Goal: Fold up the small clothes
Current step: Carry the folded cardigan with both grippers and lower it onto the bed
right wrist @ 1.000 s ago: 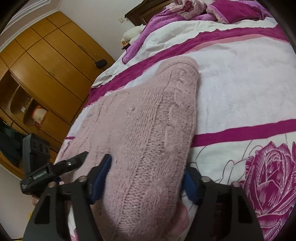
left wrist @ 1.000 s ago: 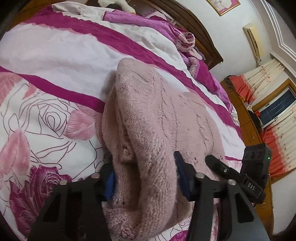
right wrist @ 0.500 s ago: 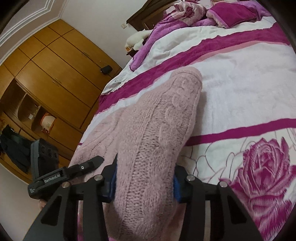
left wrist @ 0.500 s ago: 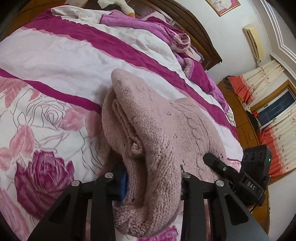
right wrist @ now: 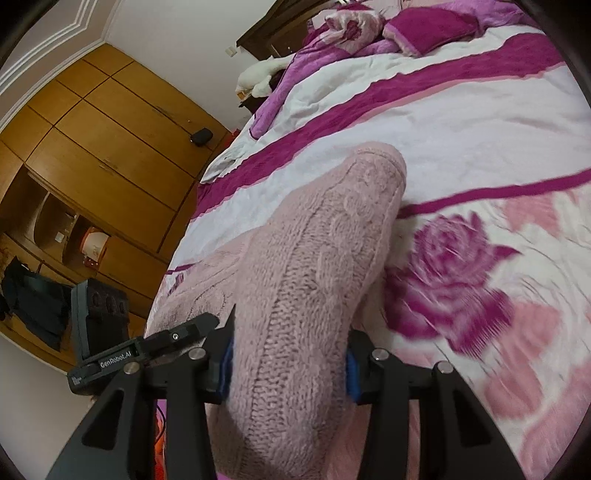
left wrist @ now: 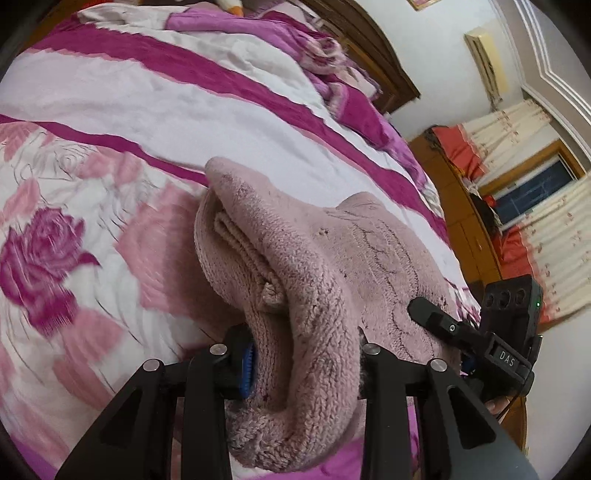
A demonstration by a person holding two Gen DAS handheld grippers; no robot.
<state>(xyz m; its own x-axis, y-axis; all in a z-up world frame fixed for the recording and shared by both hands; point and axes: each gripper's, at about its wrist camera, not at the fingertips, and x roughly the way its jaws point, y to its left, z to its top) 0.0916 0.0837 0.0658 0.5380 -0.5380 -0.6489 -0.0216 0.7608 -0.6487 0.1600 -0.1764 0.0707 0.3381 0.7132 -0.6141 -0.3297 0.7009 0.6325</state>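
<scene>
A pale pink knitted sweater lies folded on the bed, its near edge raised off the cover. My left gripper is shut on the sweater's left end, blue pads pressing into the thick knit. In the right wrist view the sweater rises as a thick roll toward the camera, and my right gripper is shut on its right end. Each gripper shows in the other's view: the right one at the lower right, the left one at the lower left.
The bed cover is white with magenta stripes and large rose prints. Crumpled purple bedding and a wooden headboard sit at the far end. A wooden wardrobe stands left of the bed, curtains and a window to the right.
Both grippers closed on the sweater's near edge, then lifted it and drew it back toward the camera. The garment bunched into a raised ridge and more rose-print cover shows beside it.
</scene>
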